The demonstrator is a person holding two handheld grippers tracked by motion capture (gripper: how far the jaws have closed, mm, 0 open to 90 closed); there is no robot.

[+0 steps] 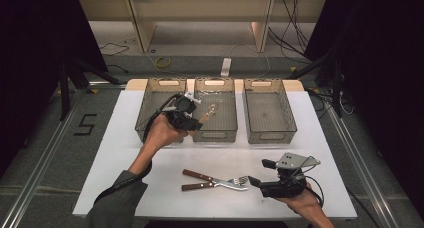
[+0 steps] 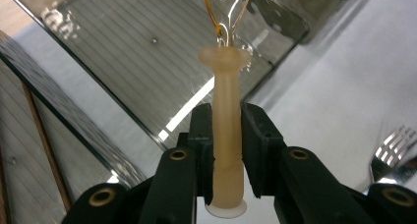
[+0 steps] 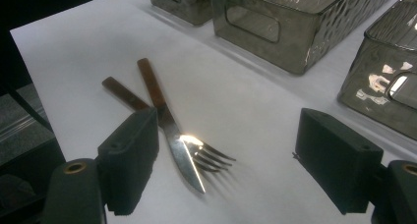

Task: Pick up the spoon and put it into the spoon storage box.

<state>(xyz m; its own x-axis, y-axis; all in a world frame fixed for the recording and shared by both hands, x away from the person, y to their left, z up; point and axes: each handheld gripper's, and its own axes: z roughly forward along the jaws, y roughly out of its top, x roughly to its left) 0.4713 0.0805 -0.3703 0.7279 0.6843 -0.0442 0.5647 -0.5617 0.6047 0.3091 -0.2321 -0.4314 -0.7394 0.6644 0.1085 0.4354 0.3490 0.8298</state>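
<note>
White desk [image 1: 125, 153] with bins and cutlery
Three smoky see-through bins [image 1: 264, 110] stand side by side along its far edge; a wooden-handled knife [image 1: 200, 176] and fork [image 1: 220, 184] lie crossed near its front edge

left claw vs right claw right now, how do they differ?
The left claw is shut on a translucent spoon handle; the right claw stands open, holding nothing. The left claw is raised over the middle bin; the right claw sits low near the table, facing the knife and fork. Both have black jaws and are hand-held.
</note>
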